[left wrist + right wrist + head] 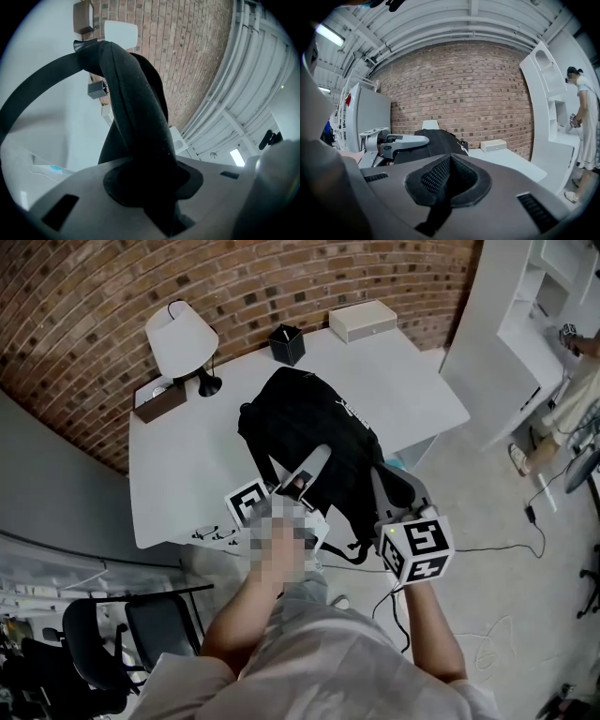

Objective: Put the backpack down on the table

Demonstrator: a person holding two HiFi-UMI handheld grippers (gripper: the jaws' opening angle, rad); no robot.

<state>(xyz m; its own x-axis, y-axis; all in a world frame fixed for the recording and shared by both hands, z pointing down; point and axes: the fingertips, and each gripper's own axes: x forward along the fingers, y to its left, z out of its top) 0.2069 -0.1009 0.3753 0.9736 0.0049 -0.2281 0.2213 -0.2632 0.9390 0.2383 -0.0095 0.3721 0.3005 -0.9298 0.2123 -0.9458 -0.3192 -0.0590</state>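
Your left gripper point(312, 463) is clamped on a padded strap point(136, 117) of the black backpack point(309, 418), which hangs over the near edge of the white table point(187, 474). Your right gripper point(382, 486) pinches its mesh strap point(440, 176).

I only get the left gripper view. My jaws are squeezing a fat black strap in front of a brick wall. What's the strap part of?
Observer: It's part of a black backpack. The head view shows it over the white table, but I can't tell whether its bottom rests there yet.
Operator: Is my other gripper helping hold it?
Observer: Yes. The right gripper is shut on a mesh-lined strap, at the backpack's other side.
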